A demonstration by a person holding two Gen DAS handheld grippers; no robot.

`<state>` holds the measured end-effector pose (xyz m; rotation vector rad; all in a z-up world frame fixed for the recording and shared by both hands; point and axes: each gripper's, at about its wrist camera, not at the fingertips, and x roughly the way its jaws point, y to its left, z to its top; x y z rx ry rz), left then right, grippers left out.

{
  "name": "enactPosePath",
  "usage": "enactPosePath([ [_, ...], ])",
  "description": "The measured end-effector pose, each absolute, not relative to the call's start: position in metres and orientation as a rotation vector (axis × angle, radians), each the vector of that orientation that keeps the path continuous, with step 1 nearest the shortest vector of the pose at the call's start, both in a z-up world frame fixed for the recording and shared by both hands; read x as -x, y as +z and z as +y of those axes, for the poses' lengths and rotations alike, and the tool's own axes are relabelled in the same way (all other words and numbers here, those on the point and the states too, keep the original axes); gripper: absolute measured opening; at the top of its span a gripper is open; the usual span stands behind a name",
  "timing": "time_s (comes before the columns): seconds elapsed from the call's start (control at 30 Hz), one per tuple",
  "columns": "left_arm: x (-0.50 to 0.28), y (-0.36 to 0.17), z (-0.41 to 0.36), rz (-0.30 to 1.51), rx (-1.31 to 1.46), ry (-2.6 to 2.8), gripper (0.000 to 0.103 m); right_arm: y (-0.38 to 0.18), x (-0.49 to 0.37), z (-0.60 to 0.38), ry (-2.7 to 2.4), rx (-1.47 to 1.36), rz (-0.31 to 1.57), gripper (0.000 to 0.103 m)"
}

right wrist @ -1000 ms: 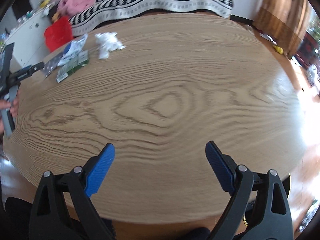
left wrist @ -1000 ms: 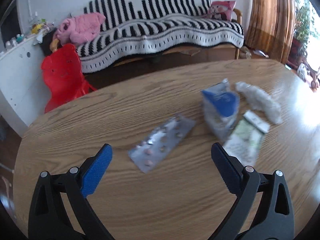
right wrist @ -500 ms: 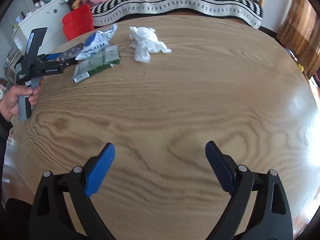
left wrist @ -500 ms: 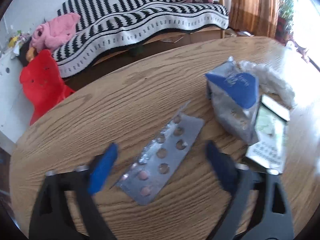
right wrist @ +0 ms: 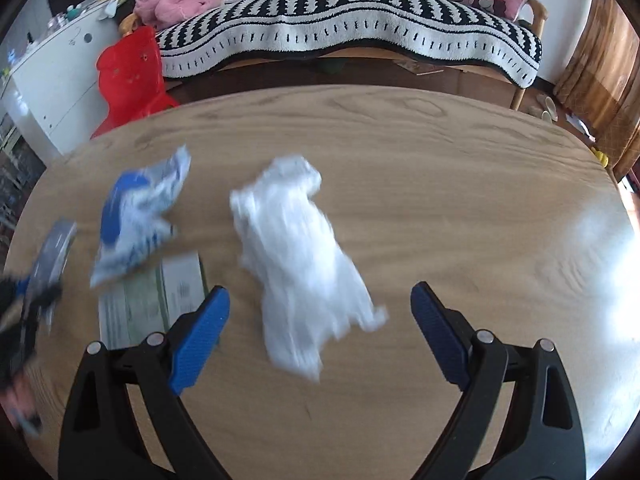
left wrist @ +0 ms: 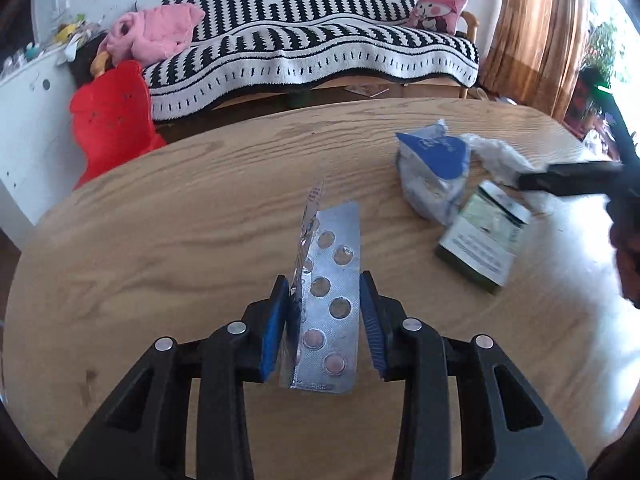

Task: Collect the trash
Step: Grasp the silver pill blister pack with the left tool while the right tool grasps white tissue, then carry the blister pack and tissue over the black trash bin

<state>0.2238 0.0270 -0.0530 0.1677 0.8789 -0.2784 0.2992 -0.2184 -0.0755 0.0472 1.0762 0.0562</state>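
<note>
A silver blister pack (left wrist: pixel 336 240) of pills lies on the oval wooden table (left wrist: pixel 160 240). My left gripper (left wrist: pixel 324 280) is closing on it, and its blue pads touch the pack's two long edges. To the right lie a blue-and-white wrapper (left wrist: pixel 434 172), a green-and-white carton (left wrist: pixel 484 240) and a crumpled white tissue (left wrist: pixel 496 152). In the right wrist view, my right gripper (right wrist: pixel 318 290) stands open over the tissue (right wrist: pixel 296 248), whose near end lies between the fingers. The wrapper (right wrist: pixel 136 216) and carton (right wrist: pixel 160 296) sit to its left.
Beyond the table's far edge (right wrist: pixel 320 92) stands a sofa under a black-and-white striped blanket (left wrist: pixel 320 52). A red bag (left wrist: pixel 112 120) and a white cabinet (left wrist: pixel 24 120) are at the left, and an orange curtain (left wrist: pixel 536 28) hangs at the right.
My left gripper has come down around the blister pack and narrowed from wide open onto its edges. My right gripper has swept left across the table to the tissue, still open.
</note>
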Motion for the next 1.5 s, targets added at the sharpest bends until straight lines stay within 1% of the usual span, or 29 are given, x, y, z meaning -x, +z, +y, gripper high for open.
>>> enactPosePath([
  [0.03,-0.218,-0.051,0.026,0.877,-0.168,-0.277,0.035,-0.077,-0.304,-0.214,0.050,-0.032,1.082,0.087],
  [0.07,-0.212,-0.050,0.023,0.874,-0.173,-0.274,0.035,-0.079,-0.306,-0.212,0.042,-0.017,1.084,0.078],
  [0.1,-0.206,-0.048,0.019,0.870,-0.183,-0.269,0.035,-0.080,-0.305,-0.209,0.025,0.005,1.078,0.066],
  [0.13,-0.201,-0.046,0.016,0.868,-0.189,-0.264,0.035,-0.079,-0.302,-0.207,0.030,0.011,1.067,0.062],
  [0.17,-0.194,-0.043,0.011,0.870,-0.191,-0.261,0.035,-0.077,-0.299,-0.207,0.032,0.010,1.063,0.035],
  [0.2,-0.190,-0.040,0.008,0.871,-0.189,-0.258,0.035,-0.075,-0.294,-0.208,0.035,-0.001,1.074,0.013],
  [0.37,-0.165,-0.023,-0.016,0.868,-0.176,-0.264,0.035,-0.057,-0.241,-0.222,0.037,0.002,1.041,0.012],
  [0.67,-0.099,0.008,-0.094,0.860,-0.161,-0.357,0.036,-0.025,-0.063,-0.290,-0.013,-0.039,0.998,0.012],
  [0.8,-0.060,0.012,-0.148,0.850,-0.167,-0.438,0.036,-0.020,0.007,-0.329,-0.065,-0.078,0.979,0.012],
  [1.03,0.003,0.004,-0.251,0.834,-0.230,-0.627,0.036,-0.031,0.108,-0.415,-0.247,-0.167,0.954,0.012],
  [1.2,0.030,-0.013,-0.317,0.894,-0.223,-0.729,0.036,-0.043,0.162,-0.486,-0.394,-0.290,0.939,0.013],
  [1.33,0.048,-0.022,-0.360,0.899,-0.218,-0.788,0.036,-0.060,0.194,-0.527,-0.471,-0.351,0.954,0.013],
  [1.5,0.063,-0.039,-0.395,0.914,-0.222,-0.845,0.036,-0.092,0.213,-0.572,-0.529,-0.450,1.009,0.013],
])
